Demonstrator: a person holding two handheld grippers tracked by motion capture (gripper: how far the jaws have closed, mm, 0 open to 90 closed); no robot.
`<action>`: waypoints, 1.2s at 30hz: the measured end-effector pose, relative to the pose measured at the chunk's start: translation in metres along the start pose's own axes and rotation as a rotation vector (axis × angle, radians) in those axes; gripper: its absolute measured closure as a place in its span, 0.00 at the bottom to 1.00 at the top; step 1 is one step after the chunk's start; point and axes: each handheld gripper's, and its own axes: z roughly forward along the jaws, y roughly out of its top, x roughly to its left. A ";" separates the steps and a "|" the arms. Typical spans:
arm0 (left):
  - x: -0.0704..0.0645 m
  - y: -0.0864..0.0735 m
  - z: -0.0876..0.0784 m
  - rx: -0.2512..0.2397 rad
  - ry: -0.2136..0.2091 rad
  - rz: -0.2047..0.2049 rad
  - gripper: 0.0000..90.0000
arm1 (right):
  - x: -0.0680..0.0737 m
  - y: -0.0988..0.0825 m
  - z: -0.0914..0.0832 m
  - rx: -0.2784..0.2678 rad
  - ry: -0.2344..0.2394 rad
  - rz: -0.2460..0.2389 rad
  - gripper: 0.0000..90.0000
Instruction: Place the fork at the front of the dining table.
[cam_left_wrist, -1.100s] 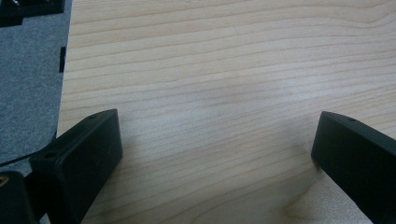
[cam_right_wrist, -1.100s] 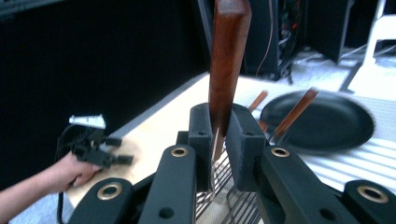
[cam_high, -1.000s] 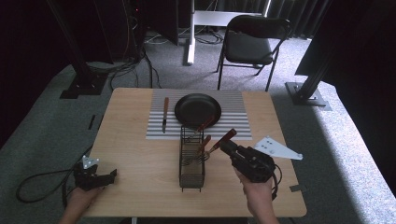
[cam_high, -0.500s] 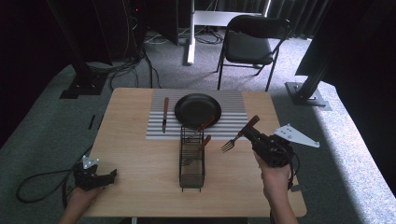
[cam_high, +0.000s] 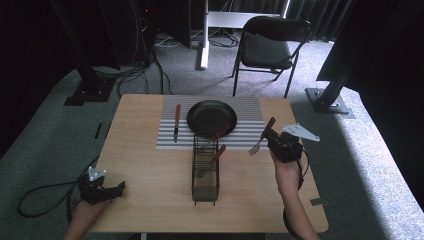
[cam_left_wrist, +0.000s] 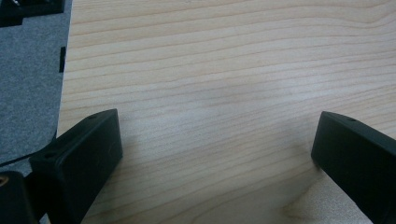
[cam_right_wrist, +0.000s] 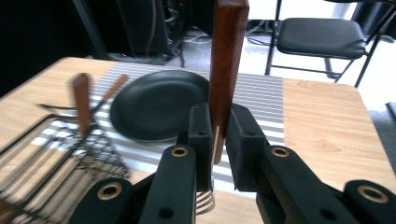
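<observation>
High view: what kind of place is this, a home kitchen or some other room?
Probably a studio or lab, not a kitchen: a wooden table stands on grey carpet, with black stands and a folding chair around it, and cables lie on the floor.

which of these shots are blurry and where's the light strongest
Right gripper view: the wire rack is motion-smeared, while the fork stays sharp. High view: daylight washes the floor at right, background dark. Left gripper view: soft, even light on the table.
</observation>
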 end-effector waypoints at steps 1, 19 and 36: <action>0.000 0.000 0.000 0.000 0.000 0.000 0.02 | -0.001 0.000 0.005 0.006 -0.010 -0.004 0.90; 0.000 0.000 0.000 0.001 -0.001 -0.001 0.02 | -0.008 0.014 0.082 0.148 -0.055 -0.010 0.90; 0.000 0.000 0.000 0.000 -0.001 0.000 0.02 | -0.014 0.023 0.125 0.242 -0.058 0.017 0.90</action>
